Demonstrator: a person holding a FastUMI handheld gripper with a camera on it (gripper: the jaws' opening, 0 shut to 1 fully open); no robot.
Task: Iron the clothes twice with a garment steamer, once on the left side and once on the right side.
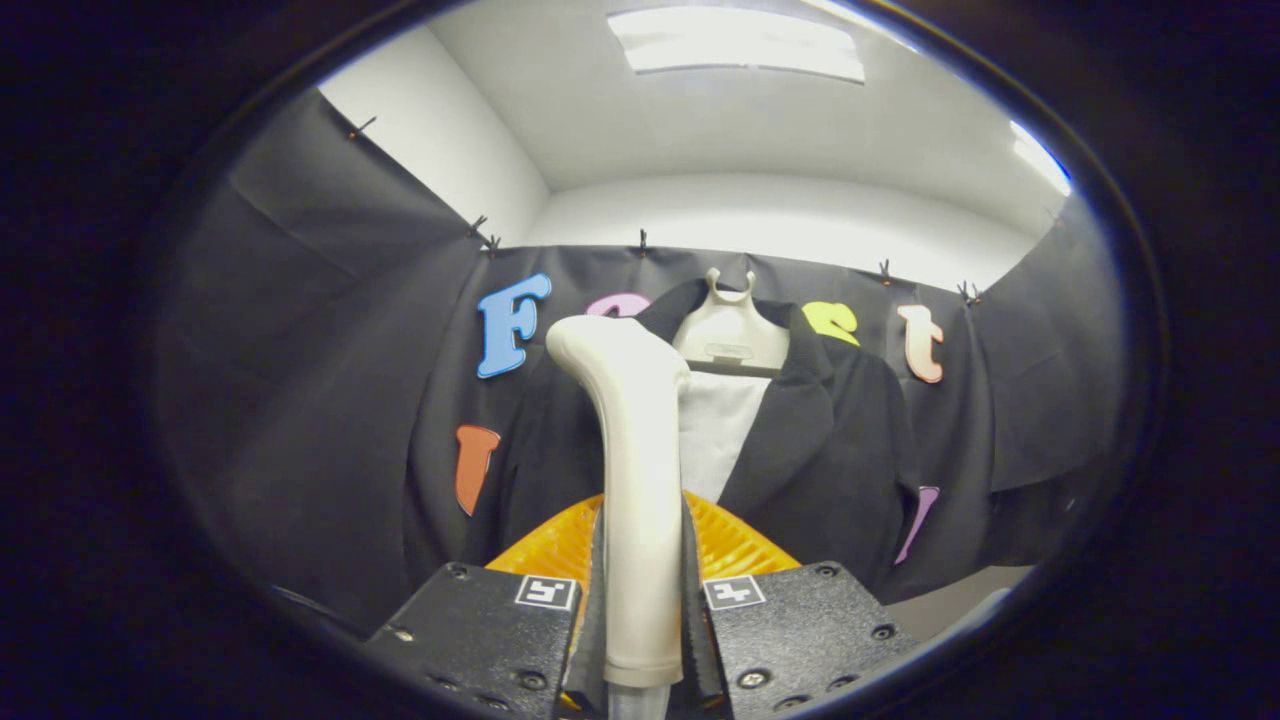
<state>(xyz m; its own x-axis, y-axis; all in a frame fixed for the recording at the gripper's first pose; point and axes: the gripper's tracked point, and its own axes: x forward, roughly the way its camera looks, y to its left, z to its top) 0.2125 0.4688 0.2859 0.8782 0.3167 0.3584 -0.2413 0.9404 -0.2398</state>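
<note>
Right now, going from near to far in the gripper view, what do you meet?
Hand-held gripper fingers clamped on the steamer handle → steamer head → dark jacket on its hanger → booth wall.

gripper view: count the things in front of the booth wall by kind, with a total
garment steamer, held upright between the tongs: 1
dark jacket hanging beyond them: 1
pale hanger inside the jacket: 1
light shirt panel under the jacket: 1
total: 4
</note>
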